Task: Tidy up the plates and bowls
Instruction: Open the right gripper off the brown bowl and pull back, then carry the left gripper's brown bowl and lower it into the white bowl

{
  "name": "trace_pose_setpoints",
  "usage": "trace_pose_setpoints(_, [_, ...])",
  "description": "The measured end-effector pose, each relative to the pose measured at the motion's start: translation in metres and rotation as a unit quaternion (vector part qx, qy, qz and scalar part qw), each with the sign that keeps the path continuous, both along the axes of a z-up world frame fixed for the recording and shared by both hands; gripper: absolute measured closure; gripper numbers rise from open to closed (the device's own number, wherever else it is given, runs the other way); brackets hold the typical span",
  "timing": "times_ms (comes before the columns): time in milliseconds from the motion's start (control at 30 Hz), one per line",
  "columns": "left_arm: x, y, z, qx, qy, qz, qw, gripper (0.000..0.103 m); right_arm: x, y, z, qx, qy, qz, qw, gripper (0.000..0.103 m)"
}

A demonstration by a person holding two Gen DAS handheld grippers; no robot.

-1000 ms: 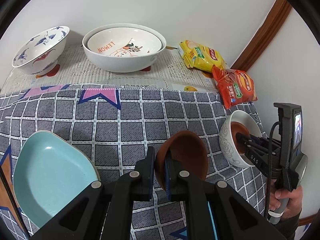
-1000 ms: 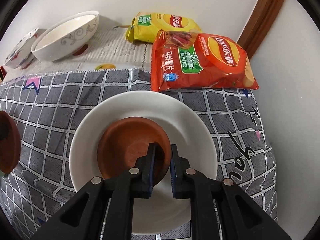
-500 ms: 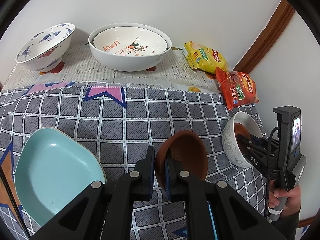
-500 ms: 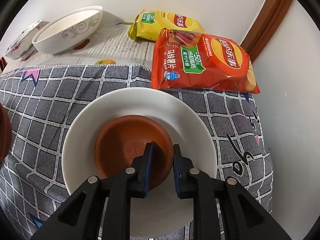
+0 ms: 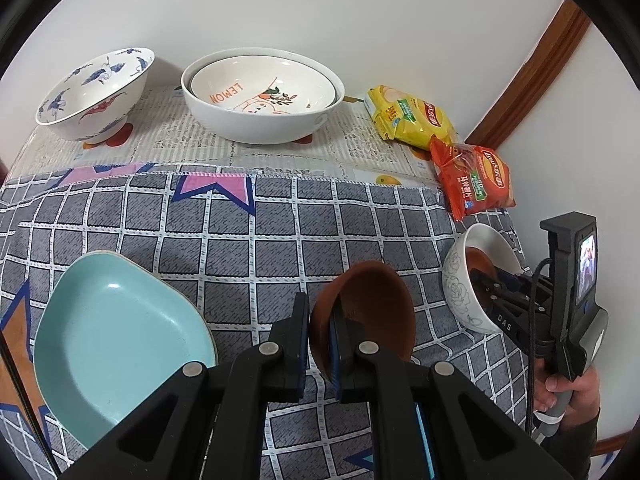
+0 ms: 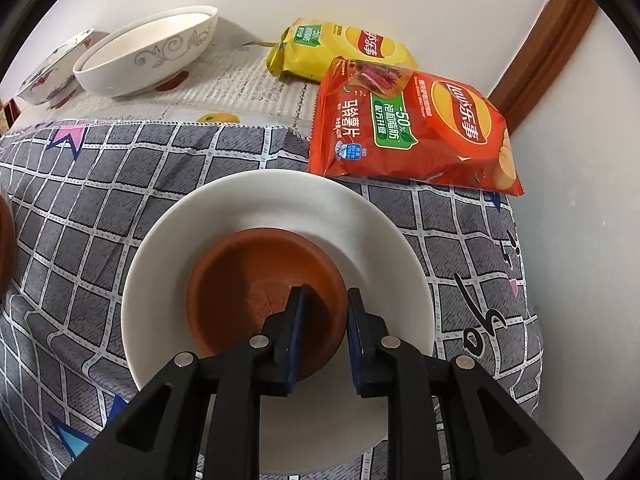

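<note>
Now, status near to far:
left claw [image 5: 319, 330]: clamped on the rim of a brown bowl [image 5: 368, 312], held tilted above the grey checked cloth [image 5: 248, 240].
right claw [image 6: 323, 322]: jaws have just been opening; second brown bowl [image 6: 248, 292] rim sits between my pads, apparently released.
second brown bowl: resting inside the white bowl [image 6: 360, 220].
teal plate [image 5: 112, 344]: on the cloth, left of my left claw.
far edge: nested white bowls [image 5: 262, 100], blue-patterned bowl [image 5: 94, 94], yellow chip bag [image 6: 340, 50], red chip bag [image 6: 412, 128].

Checked cloth [image 5: 280, 240] carries bowls, probably snack bags.
</note>
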State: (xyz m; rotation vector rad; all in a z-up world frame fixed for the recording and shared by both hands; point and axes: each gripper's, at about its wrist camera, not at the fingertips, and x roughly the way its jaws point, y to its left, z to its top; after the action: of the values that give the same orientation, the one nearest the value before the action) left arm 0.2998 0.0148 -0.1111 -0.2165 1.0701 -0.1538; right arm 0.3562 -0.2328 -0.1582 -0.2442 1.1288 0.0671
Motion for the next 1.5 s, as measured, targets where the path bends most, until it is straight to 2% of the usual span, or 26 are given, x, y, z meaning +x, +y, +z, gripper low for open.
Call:
trace_pose_setpoints(333, [-0.003,-0.010,0.006,0.006,-0.006,-0.016,0.9998,0.094,0.000,-0.002,0.005,0.016,0.002,-0.011,1.000,0.076])
trace_pose_setpoints(467, [-0.004,-0.017,0.013,0.010,-0.014,-0.023,0.9996,0.094,-0.005,-0.006,0.013,0.029,-0.002,-0.013,0.999,0.069])
trace_pose_setpoints(700, [-0.006,-0.040,0.024,0.015,-0.027,-0.038,0.9988,0.094,-0.024,-0.022,0.044,0.084,-0.024,-0.025,0.996,0.068])
trace_pose_setpoints(933, [-0.011,-0.071,0.031,0.021,-0.040,-0.059,0.9972,0.094,-0.054,-0.058,0.073,0.137,-0.053,-0.054,0.988,0.068])
trace_pose_setpoints(1000, [-0.010,-0.080,0.034,0.021,-0.044,-0.067,0.9965,0.094,-0.064,-0.067,0.079,0.138,-0.063,-0.062,0.986,0.067])
trace_pose_setpoints(1067, [-0.009,-0.088,0.036,0.024,-0.048,-0.072,0.9960,0.094,-0.073,-0.076,0.084,0.134,-0.073,-0.071,0.986,0.060])
trace_pose_setpoints(1300, [0.002,-0.120,0.035,0.015,-0.051,-0.096,0.9939,0.094,-0.099,-0.100,0.094,0.127,-0.101,-0.088,0.983,0.059])
trace_pose_setpoints(1500, [0.018,-0.140,0.019,0.004,-0.038,-0.109,0.9933,0.094,-0.125,-0.119,0.082,0.133,-0.102,-0.119,0.979,0.059])
